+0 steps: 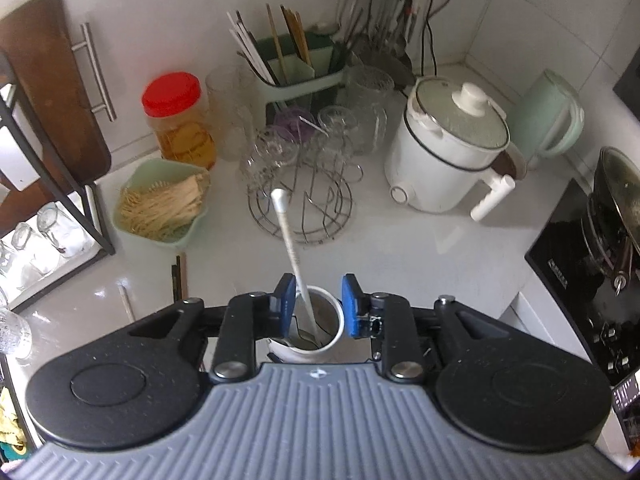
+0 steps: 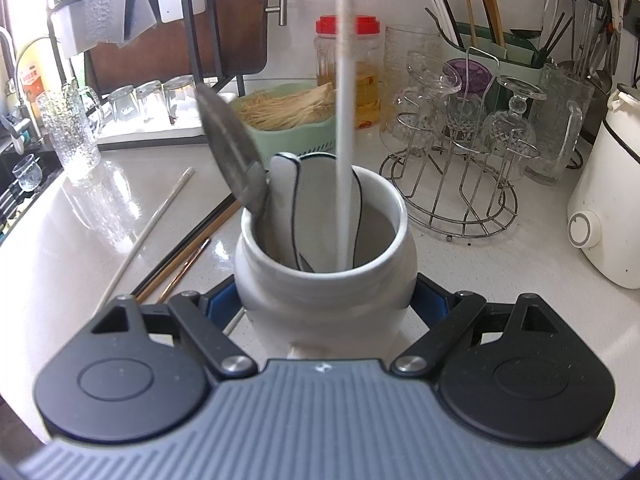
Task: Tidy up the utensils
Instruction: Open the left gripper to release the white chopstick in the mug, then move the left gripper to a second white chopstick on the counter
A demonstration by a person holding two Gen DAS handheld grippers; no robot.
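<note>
A white ceramic jar (image 2: 280,292) stands on the pale counter, and my right gripper (image 2: 326,300) is shut on its belly, one blue pad on each side. Inside it are a metal spoon (image 2: 230,148), white ceramic spoons (image 2: 316,208) and a long white chopstick (image 2: 345,140) standing upright. In the left wrist view the same jar (image 1: 334,328) sits under my left gripper (image 1: 319,304), which is open; the white chopstick (image 1: 288,240) rises between its pads, close to the left one. Loose chopsticks (image 2: 188,248) and a white one (image 2: 148,236) lie on the counter left of the jar.
A wire rack of upturned glasses (image 1: 300,200) stands just behind the jar. A green bowl of pale sticks (image 1: 160,208) and a red-lidded jar (image 1: 172,92) are at the left, a green utensil caddy (image 1: 296,68) at the back. A white cooker (image 1: 444,152) and a black hob (image 1: 580,260) are at the right.
</note>
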